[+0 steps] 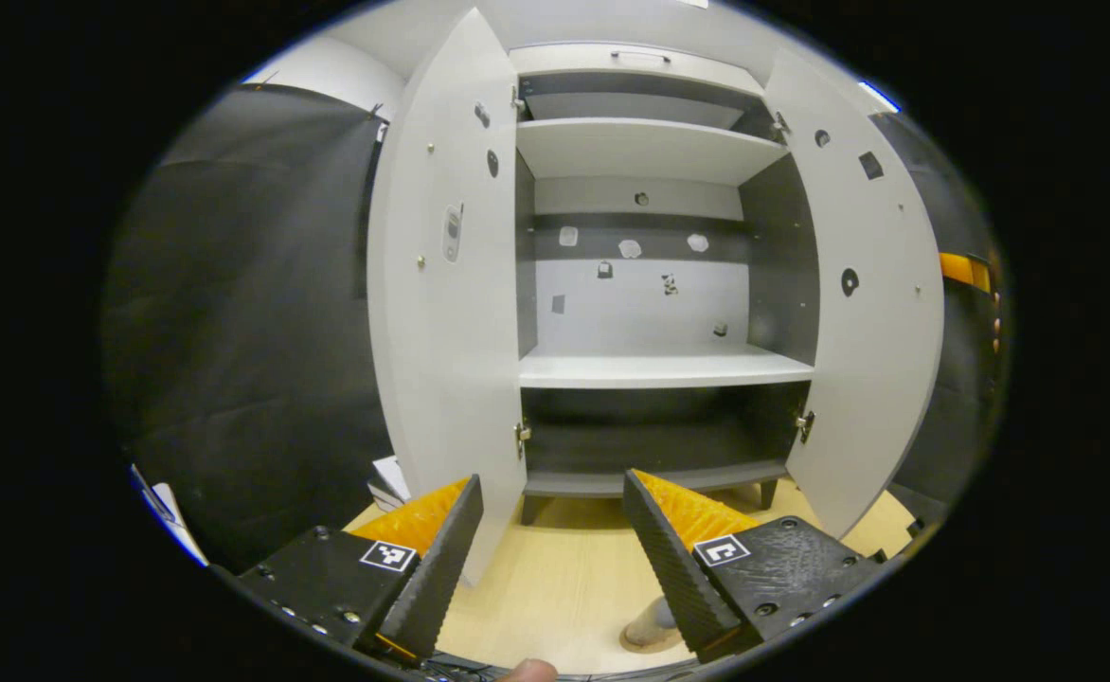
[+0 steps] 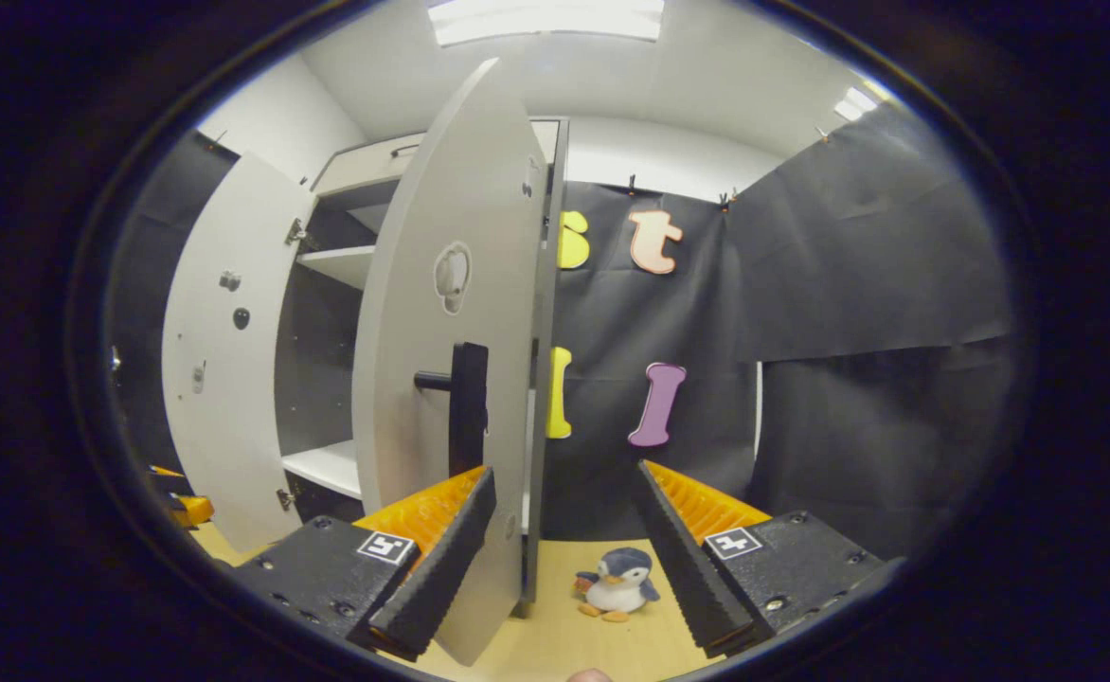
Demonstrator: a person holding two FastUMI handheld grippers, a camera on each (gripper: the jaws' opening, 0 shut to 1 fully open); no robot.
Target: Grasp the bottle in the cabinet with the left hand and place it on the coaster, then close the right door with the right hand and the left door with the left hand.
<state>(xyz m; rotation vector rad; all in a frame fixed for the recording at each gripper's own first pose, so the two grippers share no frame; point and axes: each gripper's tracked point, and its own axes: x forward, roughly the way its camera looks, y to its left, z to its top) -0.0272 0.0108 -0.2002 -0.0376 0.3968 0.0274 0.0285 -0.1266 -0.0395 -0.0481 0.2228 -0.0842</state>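
recording booth: black cloth wall (image 2: 858,284), cabinet (image 1: 650,369).

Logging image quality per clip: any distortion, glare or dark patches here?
Left gripper view: fisheye bows the cabinet doors outward; lowest compartment sits in shadow. Right gripper view: ceiling light blows out at top; right door curves strongly; focus stays sharp.

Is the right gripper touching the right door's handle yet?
Cannot tell. In the right gripper view the open right gripper sits low beside the handle, whose lower end overlaps one finger, hiding any contact or gap.
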